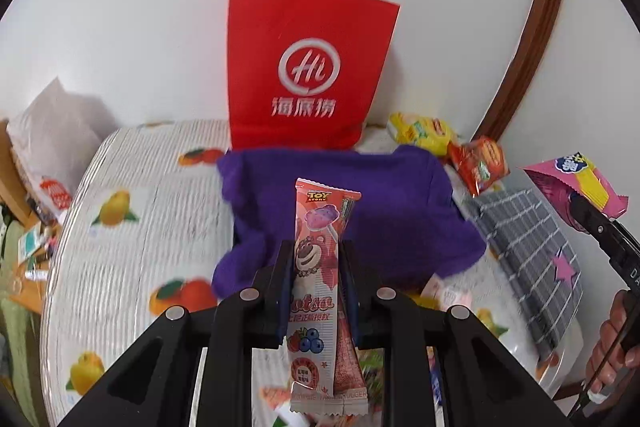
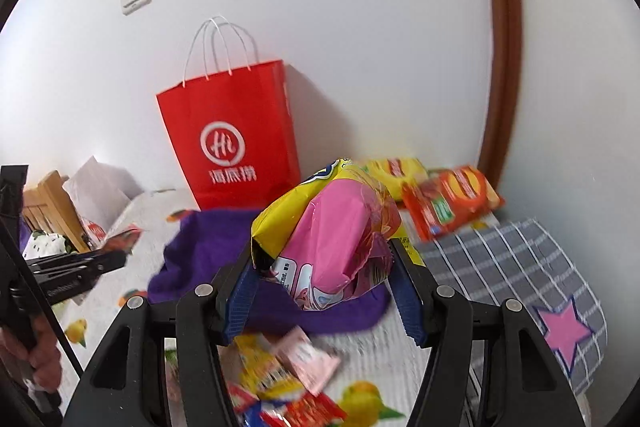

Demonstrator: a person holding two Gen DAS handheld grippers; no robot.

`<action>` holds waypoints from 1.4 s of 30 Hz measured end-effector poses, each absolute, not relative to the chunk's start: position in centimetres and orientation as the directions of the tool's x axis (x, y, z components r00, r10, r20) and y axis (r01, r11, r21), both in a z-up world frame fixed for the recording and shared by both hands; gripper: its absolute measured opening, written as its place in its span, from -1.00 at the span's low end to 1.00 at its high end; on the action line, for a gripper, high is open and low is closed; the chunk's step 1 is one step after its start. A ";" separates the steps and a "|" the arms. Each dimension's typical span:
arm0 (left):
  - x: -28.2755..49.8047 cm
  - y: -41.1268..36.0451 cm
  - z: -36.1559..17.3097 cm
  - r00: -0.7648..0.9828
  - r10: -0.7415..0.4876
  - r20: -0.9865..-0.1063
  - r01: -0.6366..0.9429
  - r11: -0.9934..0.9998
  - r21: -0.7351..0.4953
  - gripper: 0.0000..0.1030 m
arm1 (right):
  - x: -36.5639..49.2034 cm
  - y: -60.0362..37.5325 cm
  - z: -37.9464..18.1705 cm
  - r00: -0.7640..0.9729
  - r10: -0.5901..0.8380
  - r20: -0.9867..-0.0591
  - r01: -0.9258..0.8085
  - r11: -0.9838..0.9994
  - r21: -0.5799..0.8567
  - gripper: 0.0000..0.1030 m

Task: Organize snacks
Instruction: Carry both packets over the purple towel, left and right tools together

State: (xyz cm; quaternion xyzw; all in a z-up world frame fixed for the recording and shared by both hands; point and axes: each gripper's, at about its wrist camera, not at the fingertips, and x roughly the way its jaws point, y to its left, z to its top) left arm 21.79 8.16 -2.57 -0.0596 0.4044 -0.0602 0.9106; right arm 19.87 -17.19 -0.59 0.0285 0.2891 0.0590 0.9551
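Your left gripper (image 1: 318, 263) is pinching the light, crinkly pink wrapper (image 1: 320, 267) mid-length; your right gripper (image 2: 324, 267) is squeezing a puffy, probably slippery pink-yellow bag (image 2: 332, 239).

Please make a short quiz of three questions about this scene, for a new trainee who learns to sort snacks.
1. True or false: the left gripper is shut on the Toy Story snack packet.
2. What stands against the wall behind the purple cloth? A) a red paper bag B) a blue box C) a glass jar
3. Fill in: the right gripper holds a pink and ____ snack bag.

Key:
1. True.
2. A, the red paper bag.
3. Yellow.
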 end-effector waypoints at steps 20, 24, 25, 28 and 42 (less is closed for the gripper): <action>32.6 5.5 -0.8 0.657 -0.213 -0.723 0.070 0.972 -0.224 -0.59 | 32.9 -14.5 -0.1 0.776 0.160 -0.610 -0.098 0.986 0.134 0.18; 33.5 6.5 -2.5 0.640 -0.226 -0.735 0.052 0.966 -0.252 -0.59 | 34.2 -14.4 -1.3 0.772 0.150 -0.617 -0.096 0.988 0.119 0.18; 33.7 6.7 -2.9 0.635 -0.226 -0.739 0.048 0.966 -0.254 -0.59 | 34.4 -14.4 -1.8 0.769 0.152 -0.621 -0.098 0.988 0.120 0.18; 34.8 7.3 -4.1 0.608 -0.210 -0.766 0.027 0.969 -0.244 -0.59 | 35.3 -14.8 -3.0 0.758 0.171 -0.630 -0.094 0.984 0.153 0.18; 36.2 8.8 -6.9 0.566 -0.178 -0.805 -0.047 0.968 -0.247 -0.58 | 39.0 -14.3 -8.6 0.570 0.233 -0.788 -0.130 0.973 0.193 0.19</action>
